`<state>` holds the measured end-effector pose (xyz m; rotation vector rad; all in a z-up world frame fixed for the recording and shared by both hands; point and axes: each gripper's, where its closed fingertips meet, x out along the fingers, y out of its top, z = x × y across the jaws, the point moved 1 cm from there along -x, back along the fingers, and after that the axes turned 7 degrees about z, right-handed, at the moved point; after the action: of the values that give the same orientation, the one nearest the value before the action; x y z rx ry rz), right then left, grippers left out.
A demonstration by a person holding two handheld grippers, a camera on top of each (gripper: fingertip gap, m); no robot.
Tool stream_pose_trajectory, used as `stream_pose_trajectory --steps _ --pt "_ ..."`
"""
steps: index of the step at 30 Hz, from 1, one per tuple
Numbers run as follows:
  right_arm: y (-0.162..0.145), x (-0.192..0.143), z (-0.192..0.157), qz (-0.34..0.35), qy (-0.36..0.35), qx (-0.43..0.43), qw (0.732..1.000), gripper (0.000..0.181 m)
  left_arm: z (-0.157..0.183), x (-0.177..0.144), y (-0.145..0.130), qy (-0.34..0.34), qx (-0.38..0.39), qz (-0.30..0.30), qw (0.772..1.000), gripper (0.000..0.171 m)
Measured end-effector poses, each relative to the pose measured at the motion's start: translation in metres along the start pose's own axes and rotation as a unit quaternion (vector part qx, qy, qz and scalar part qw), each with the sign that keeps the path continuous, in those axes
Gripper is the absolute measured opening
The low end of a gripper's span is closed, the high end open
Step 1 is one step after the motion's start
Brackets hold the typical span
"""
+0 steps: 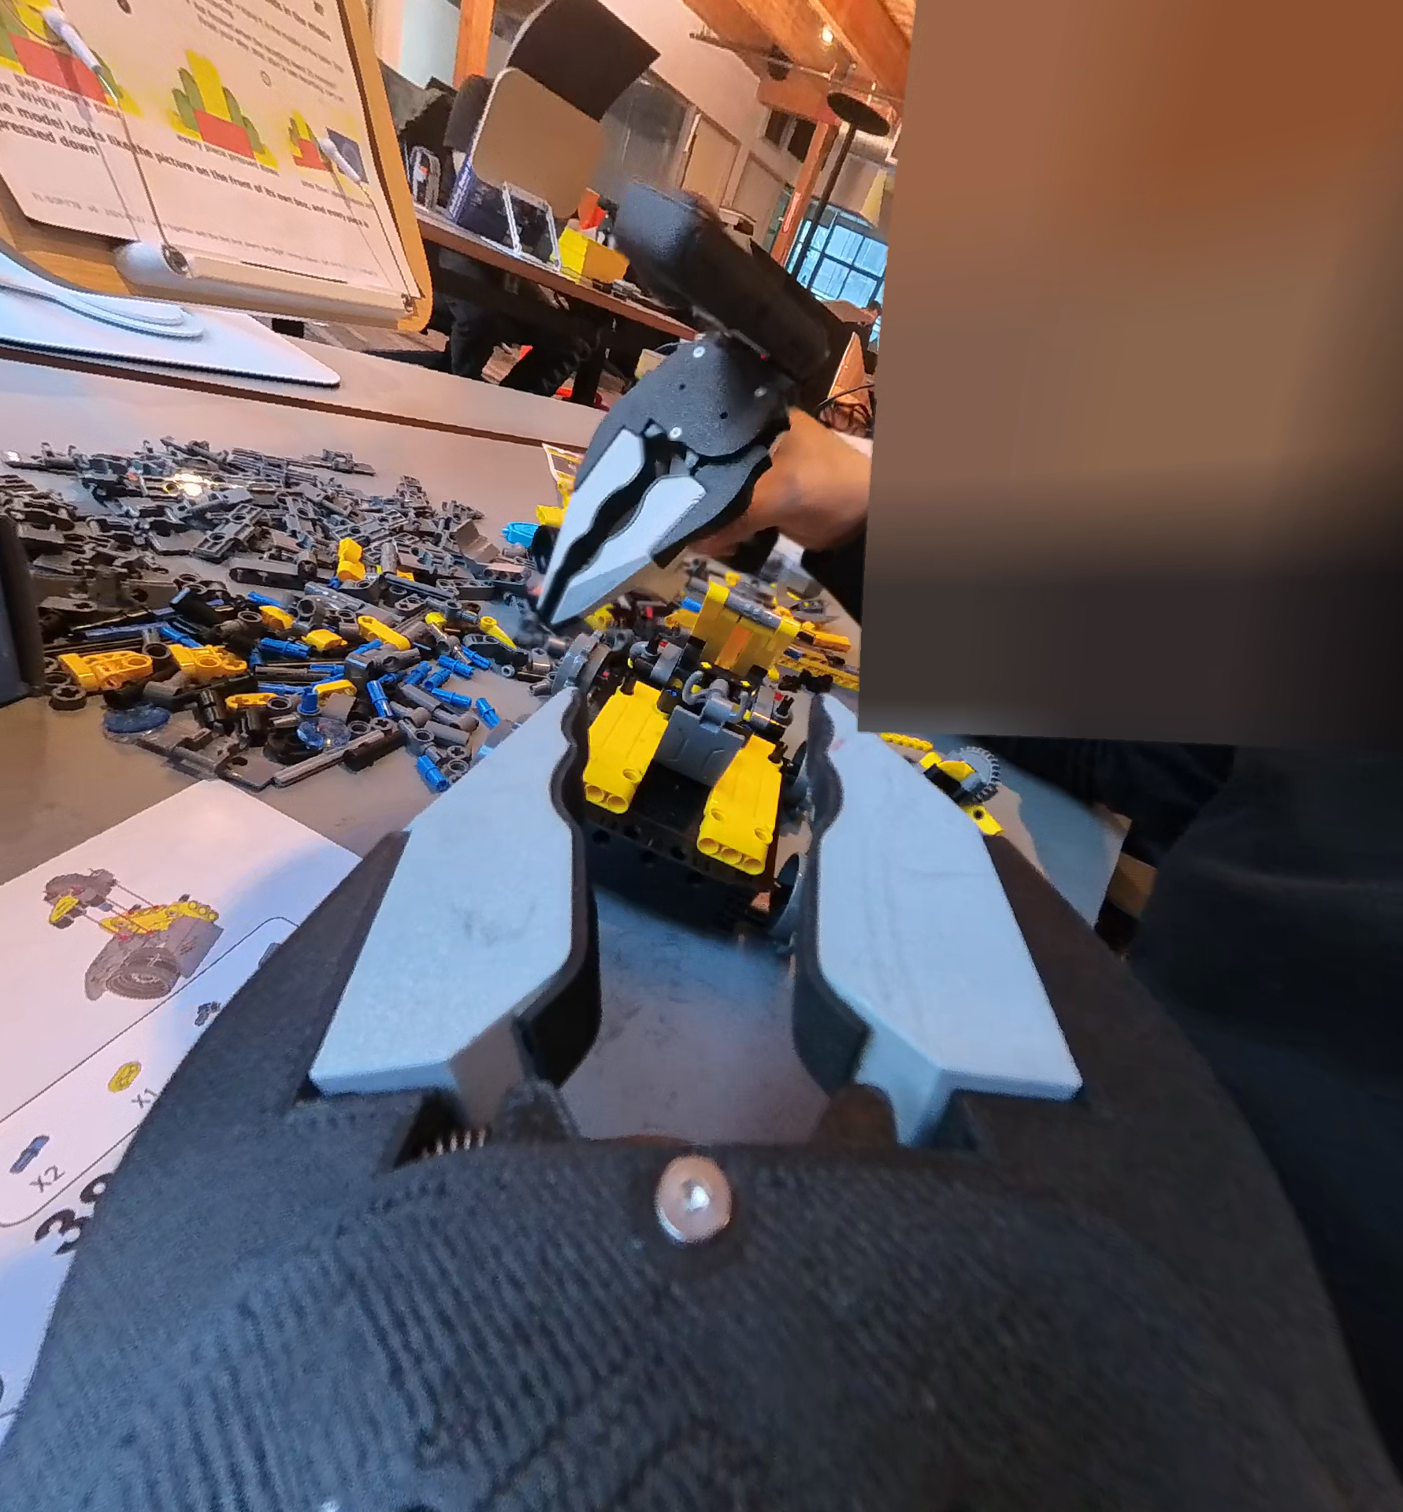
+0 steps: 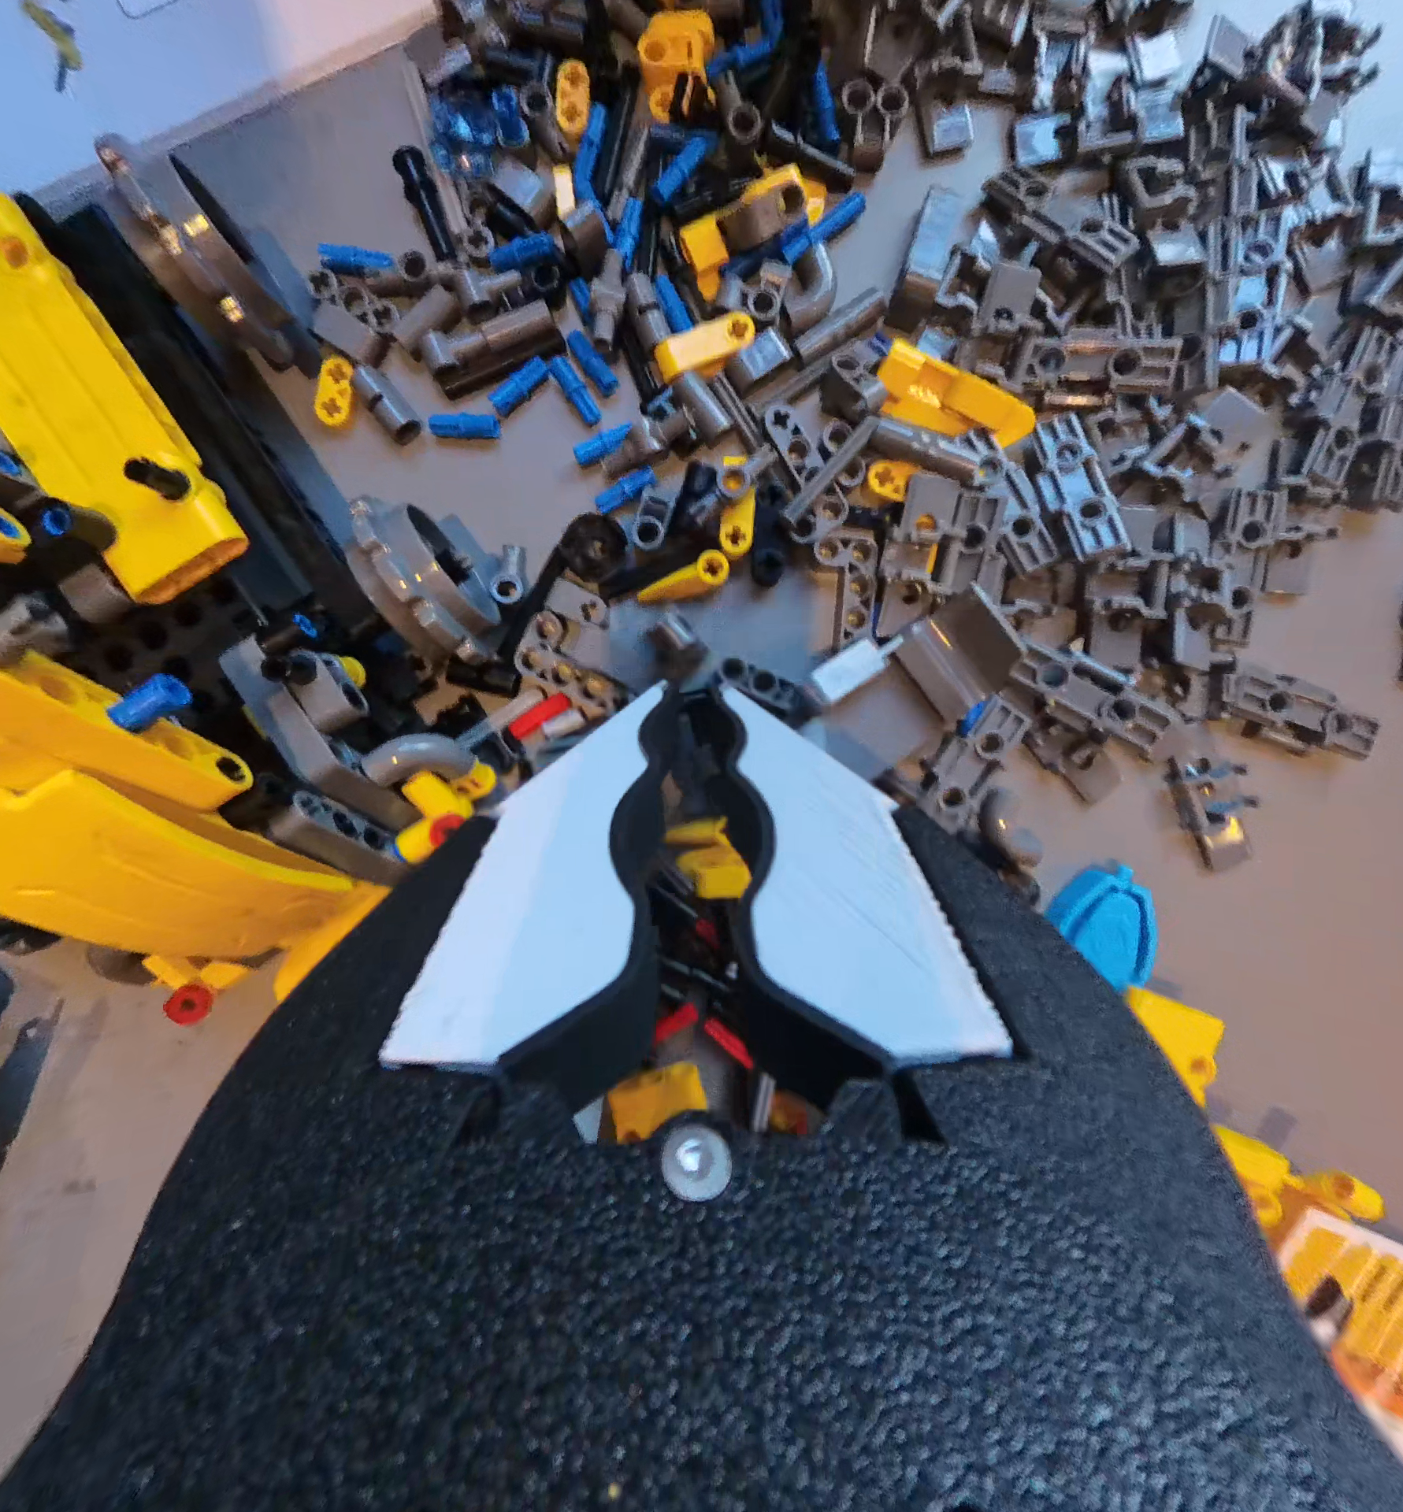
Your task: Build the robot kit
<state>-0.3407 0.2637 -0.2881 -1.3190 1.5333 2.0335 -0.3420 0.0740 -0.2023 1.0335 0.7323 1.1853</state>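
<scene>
Where the left wrist view looks along its own fingers, the left gripper (image 1: 690,736) stands with its grey fingers (image 1: 469,900) spread wide on either side of a yellow and black brick vehicle model (image 1: 681,785) that sits on the desk (image 1: 436,401); whether the finger tips touch the model's flanks cannot be told. Beyond the model, the right gripper (image 1: 555,614), carried by a hand (image 1: 804,491), points steeply down with its tips at the near edge of a pile of loose grey, black, blue and yellow pieces (image 1: 272,622). An instruction booklet (image 1: 108,965) lies at the lower left, and a stand with printed sheets (image 1: 190,147) rises at the far left. From the right wrist view, the right gripper (image 2: 685,686) has its fingers (image 2: 534,900) drawn nearly together, pinching a small grey connector piece (image 2: 676,638) at their tips just above the desk (image 2: 1295,900). The model (image 2: 68,409) lies close at the left, the pile of loose pieces (image 2: 1009,368) spreads ahead and to the right, and a light blue piece (image 2: 1107,924) rests just beside the gripper's right flank.
</scene>
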Motion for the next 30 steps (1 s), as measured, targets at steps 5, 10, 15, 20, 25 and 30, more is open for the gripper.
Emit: stream_pose_trajectory --steps 5,10,15,20,25,30 --pt "0.008 -0.027 0.009 0.032 -0.014 0.020 0.999 0.011 0.000 0.000 0.000 0.000 -0.001 0.001 1.000 0.050" --pt "0.010 -0.039 0.008 0.027 -0.027 0.007 0.999 0.013 0.000 0.000 0.000 0.000 0.000 0.002 1.000 0.050" --pt "0.004 -0.038 -0.003 0.012 0.005 0.007 1.000 0.017 0.000 0.000 0.000 0.001 0.001 0.001 1.000 0.050" --pt "0.000 -0.027 -0.014 -0.001 0.032 0.004 0.999 0.017 0.000 0.000 0.000 0.001 0.000 0.001 1.000 0.050" --pt "-0.006 -0.013 -0.023 -0.021 0.052 0.002 0.998 0.017 0.000 0.000 0.001 0.000 0.000 0.003 1.000 0.050" --pt "-0.011 -0.014 -0.011 -0.034 0.017 0.000 0.999 0.017 0.000 -0.001 0.002 -0.001 -0.002 0.007 1.000 0.050"
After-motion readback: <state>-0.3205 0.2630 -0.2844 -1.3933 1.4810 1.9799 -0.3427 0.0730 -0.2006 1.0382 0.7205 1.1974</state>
